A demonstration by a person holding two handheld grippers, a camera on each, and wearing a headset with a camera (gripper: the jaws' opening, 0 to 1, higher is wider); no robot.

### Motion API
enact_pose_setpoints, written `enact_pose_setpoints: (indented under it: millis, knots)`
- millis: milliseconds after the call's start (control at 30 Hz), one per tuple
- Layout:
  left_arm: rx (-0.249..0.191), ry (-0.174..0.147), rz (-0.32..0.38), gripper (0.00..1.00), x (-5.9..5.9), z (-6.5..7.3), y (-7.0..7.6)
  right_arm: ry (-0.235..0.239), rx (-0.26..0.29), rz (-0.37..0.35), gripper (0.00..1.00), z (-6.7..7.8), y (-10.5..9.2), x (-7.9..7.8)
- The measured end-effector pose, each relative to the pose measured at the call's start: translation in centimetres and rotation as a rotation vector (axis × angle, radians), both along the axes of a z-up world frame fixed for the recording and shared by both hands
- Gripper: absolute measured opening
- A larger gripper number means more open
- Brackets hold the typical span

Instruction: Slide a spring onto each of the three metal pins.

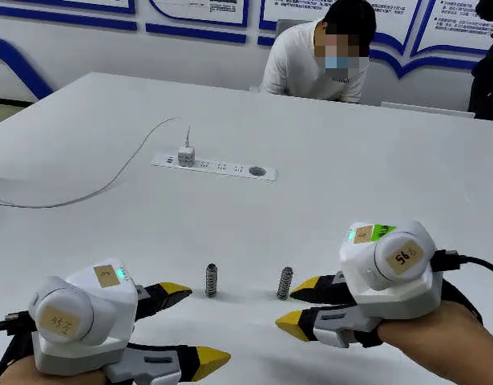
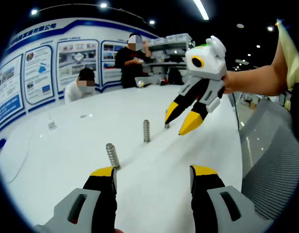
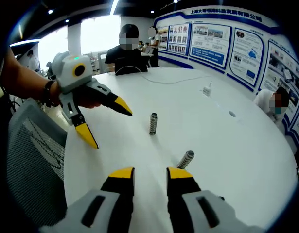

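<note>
Just ahead of the fingers of the left gripper (image 1: 196, 325), which are spread apart and hold nothing, the first spring (image 1: 212, 281) stands upright on the surface (image 1: 350, 184). The second spring (image 1: 285, 282) stands just beside the upper fingertip of the right gripper (image 1: 297, 303). These fingers are also released and empty, with a smaller gap. Both springs stand alone, so I judge that each one sits on a pin, though I cannot see the pin inside clearly. In the left gripper view a small dark thing is at the tip of the right fingers; it is too small to say if it is the third pin.

A spring of this kind is probably light, of stiff wire but soft along its length, and it slips easily from smooth fingers. I think it is better to take it at the middle of the coils, across its side, with gentle pressure, so that an end is free to go over a pin.

Far beyond both pairs of fingers lie a power strip (image 1: 222, 168) with a white charger (image 1: 186, 154) and a cable (image 1: 94, 190), well apart from the work. A person sits at the far edge. Nothing stands between the fingers and the springs; only the two grippers, being near, may hinder each other.
</note>
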State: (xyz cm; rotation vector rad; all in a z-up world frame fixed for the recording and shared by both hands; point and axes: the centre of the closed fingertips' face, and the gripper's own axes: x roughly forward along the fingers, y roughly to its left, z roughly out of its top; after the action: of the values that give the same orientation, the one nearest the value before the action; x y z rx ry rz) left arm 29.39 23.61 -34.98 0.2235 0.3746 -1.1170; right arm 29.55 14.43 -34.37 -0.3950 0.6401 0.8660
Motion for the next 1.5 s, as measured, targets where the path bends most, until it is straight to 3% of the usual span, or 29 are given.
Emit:
enact_pose_setpoints:
  millis: [400,833,1500]
  knots:
    - [0.001,0.002,-0.002,0.64,-0.1,0.0,-0.2,-0.007,0.020,-0.080,0.29,0.3,-4.3,-1.3]
    - [0.001,0.001,-0.003,0.65,0.0,0.1,-0.3,-0.049,0.037,-0.188,0.33,0.9,-9.1,-1.0]
    - [0.005,0.010,0.009,0.67,0.1,-0.2,0.2,-0.126,0.079,-0.197,0.52,0.4,-11.9,-1.5]
